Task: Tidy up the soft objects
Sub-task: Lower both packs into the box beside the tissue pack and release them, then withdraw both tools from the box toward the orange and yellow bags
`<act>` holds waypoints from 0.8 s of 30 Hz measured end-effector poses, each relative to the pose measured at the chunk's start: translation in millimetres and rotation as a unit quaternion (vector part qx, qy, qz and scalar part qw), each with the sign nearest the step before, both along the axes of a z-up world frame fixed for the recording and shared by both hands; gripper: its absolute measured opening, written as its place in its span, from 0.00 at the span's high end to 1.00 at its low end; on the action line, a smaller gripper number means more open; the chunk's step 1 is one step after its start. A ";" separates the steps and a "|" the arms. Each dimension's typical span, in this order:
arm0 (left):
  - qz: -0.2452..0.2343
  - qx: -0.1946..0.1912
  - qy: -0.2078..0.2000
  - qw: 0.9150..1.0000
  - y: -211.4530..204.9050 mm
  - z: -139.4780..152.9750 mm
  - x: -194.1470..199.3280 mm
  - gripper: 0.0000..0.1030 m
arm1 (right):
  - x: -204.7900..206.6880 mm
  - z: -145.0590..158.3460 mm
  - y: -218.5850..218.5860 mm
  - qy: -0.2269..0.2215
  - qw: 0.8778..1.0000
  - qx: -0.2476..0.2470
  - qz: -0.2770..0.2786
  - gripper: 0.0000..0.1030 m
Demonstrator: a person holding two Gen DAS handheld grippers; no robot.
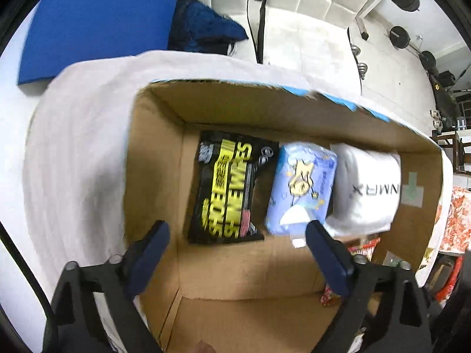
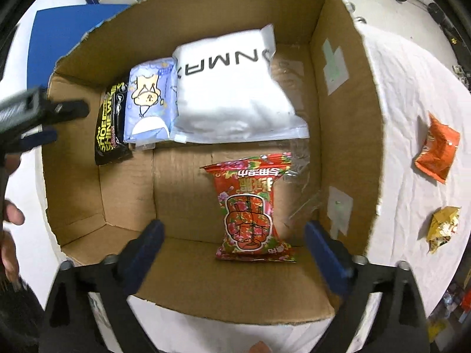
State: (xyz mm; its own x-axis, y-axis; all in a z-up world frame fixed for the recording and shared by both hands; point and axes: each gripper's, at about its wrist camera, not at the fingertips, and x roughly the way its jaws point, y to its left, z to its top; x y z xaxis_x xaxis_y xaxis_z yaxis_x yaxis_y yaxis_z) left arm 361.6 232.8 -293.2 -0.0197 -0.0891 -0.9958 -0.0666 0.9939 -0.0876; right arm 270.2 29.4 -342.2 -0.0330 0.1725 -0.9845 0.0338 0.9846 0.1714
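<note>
The red packet [image 2: 254, 206] lies lengthwise between the right gripper's [image 2: 232, 253] spread, empty fingers; the left gripper [image 1: 238, 253] hovers spread too.

A brown cardboard box [image 2: 344, 135] is holding a black pouch [image 2: 110, 126] lettered in yellow, a pale blue pack [image 2: 150, 103] showing a cartoon animal, a white bag [image 2: 232, 94] printed in black, and a red floral packet [image 2: 250, 206]. White cloth [image 2: 412, 94] is carrying orange [image 2: 438, 153] and yellow [image 2: 443, 229] wrappers, with a blue mat [image 1: 94, 23] lying beyond.
</note>
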 end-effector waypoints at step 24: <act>0.003 0.062 -0.169 0.984 -25.5 104.4 -178.0 0.01 | -90.9 116.0 -7.2 -0.137 0.990 -0.024 0.029 0.00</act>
State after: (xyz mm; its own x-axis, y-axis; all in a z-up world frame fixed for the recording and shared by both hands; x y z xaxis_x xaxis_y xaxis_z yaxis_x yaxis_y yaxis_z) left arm 183.6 207.3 -188.8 0.3145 0.0339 -0.9487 -0.0596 0.9981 0.0159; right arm 179.3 22.2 -226.2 0.2287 0.1306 -0.9647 -0.0646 0.9908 0.1188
